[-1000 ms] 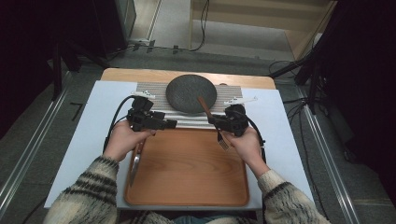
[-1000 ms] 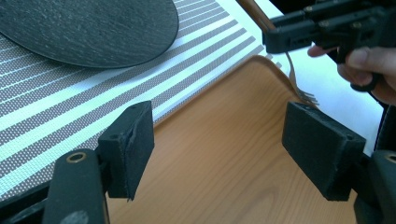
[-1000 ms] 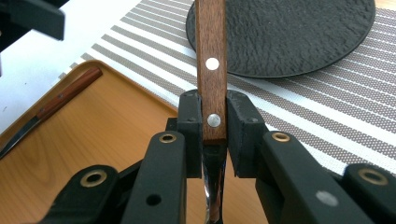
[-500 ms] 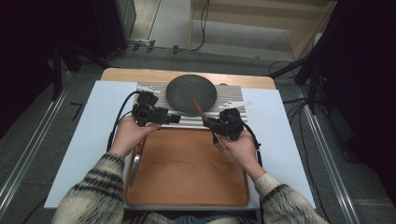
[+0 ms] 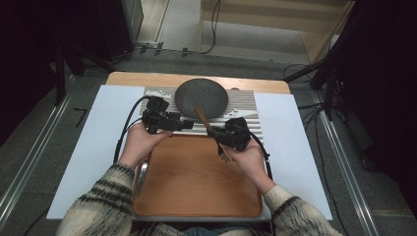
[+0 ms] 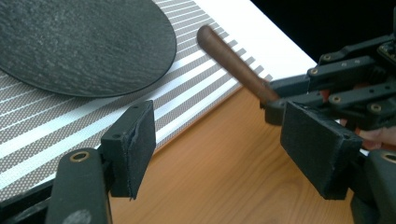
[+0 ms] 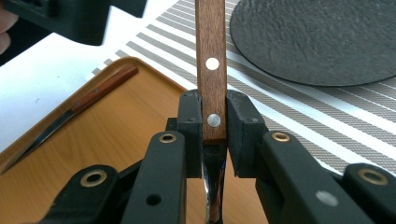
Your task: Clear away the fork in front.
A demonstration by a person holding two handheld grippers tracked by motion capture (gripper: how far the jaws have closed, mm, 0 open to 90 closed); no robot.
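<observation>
The fork (image 5: 212, 132), wooden handle pointing to the far side and tines toward the person, is clamped at the base of its handle by the right gripper (image 5: 227, 138) above the seam between the striped mat (image 5: 246, 105) and the wooden tray (image 5: 196, 182). The left gripper (image 5: 189, 124), just left of it, stands open and empty. To set the fork down well, it should be lowered level onto the mat beside the dark plate (image 5: 201, 97), keeping the handle clear of the plate's rim and of the open left jaws; a knife (image 7: 70, 114) lies at the tray's left edge, out of the way.
</observation>
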